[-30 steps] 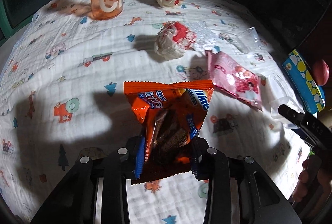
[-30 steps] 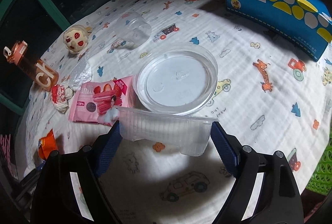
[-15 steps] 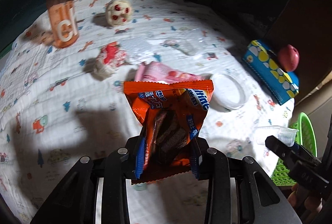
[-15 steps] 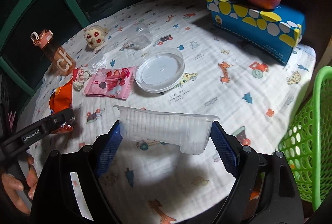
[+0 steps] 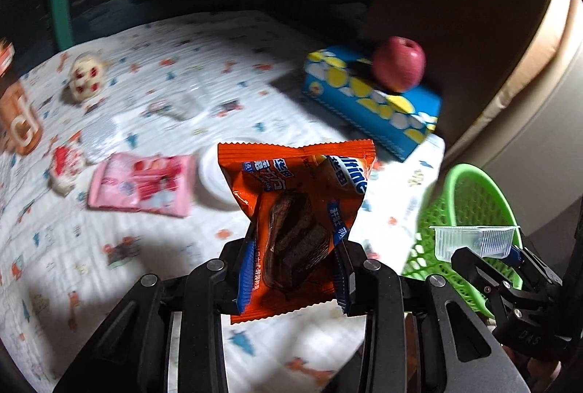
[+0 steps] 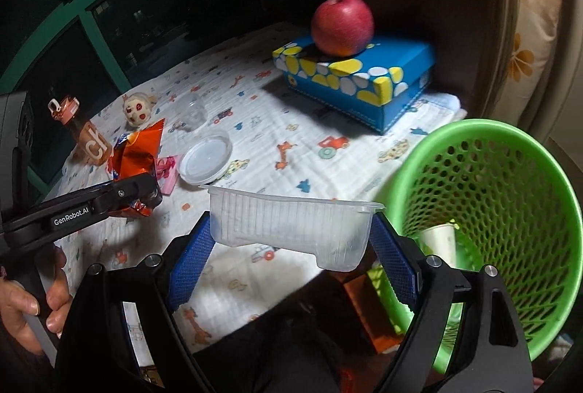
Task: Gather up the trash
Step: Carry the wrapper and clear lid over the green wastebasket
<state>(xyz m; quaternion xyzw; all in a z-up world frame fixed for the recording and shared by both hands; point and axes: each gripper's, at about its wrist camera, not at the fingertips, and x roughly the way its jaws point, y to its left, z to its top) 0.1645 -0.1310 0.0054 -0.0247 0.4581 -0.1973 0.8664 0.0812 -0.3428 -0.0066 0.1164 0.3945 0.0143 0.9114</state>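
Trash has left the worktop (image 6: pixel 328 123): left gripper (image 5: pixel 291 269) clenches the orange snack wrapper (image 5: pixel 297 207), right gripper (image 6: pixel 291 247) the clear plastic tray (image 6: pixel 291 225), now nearing the green basket (image 6: pixel 510 211).

Dark green-framed window (image 6: pixel 94 25) behind, cartoon-print cloth (image 6: pixel 262 123) over table, beige floral curtain (image 6: pixel 528 39) at right

right tool (image 6: pixel 291 247) clamps clear tray (image 6: pixel 291 225); green basket (image 6: pixel 510 152) just right
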